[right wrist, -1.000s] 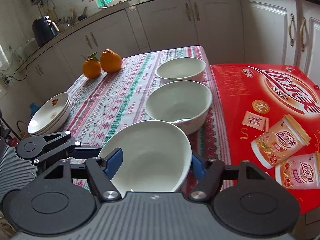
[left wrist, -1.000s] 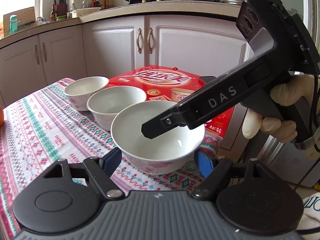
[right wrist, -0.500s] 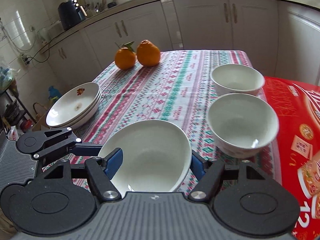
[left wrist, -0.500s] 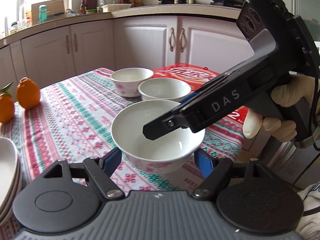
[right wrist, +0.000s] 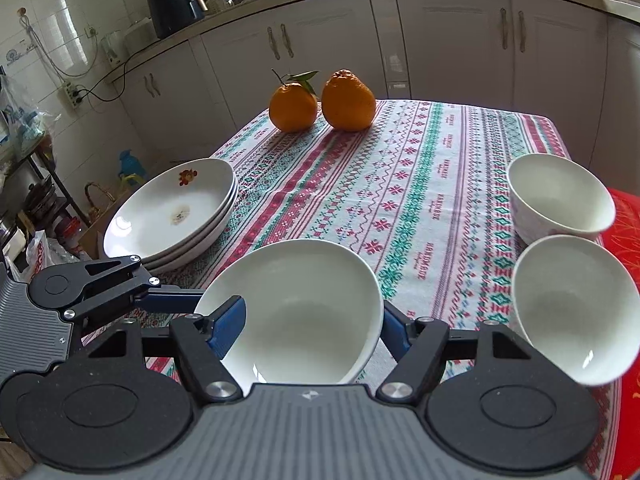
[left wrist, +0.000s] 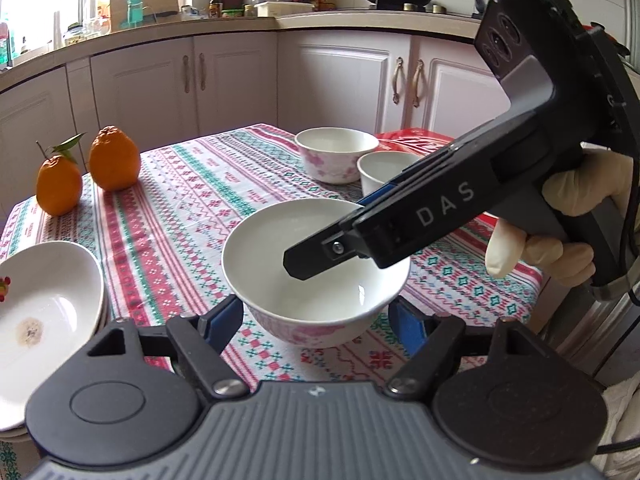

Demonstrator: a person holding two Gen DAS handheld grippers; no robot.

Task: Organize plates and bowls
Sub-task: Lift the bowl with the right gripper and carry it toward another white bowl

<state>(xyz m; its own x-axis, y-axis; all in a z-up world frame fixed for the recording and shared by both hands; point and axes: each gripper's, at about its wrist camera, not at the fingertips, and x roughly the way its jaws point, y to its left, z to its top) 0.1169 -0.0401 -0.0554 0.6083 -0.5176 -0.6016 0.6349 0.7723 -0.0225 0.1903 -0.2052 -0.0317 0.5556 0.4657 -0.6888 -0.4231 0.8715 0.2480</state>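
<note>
A white bowl (left wrist: 280, 264) with pink flowers outside hangs above the patterned tablecloth (right wrist: 416, 184), gripped from two sides. My left gripper (left wrist: 316, 322) is shut on its lower body, a blue pad on each side. My right gripper (right wrist: 310, 328) is shut on the same bowl (right wrist: 304, 300); in the left wrist view its black finger (left wrist: 320, 252) crosses over the bowl's inside. Two more white bowls (right wrist: 560, 200) (right wrist: 576, 308) stand at the table's right side. A stack of white plates (right wrist: 168, 208) sits at the left edge.
Two oranges (right wrist: 292, 106) (right wrist: 348, 100) rest at the far end of the table. A red box (right wrist: 624, 232) lies beyond the two bowls on the right. A gloved hand (left wrist: 580, 196) holds the right gripper. White kitchen cabinets (right wrist: 440, 40) stand behind the table.
Both grippers have carried the bowl leftward across the table. The red box has slid out to the right, and the oranges and the plate stack have come into view.
</note>
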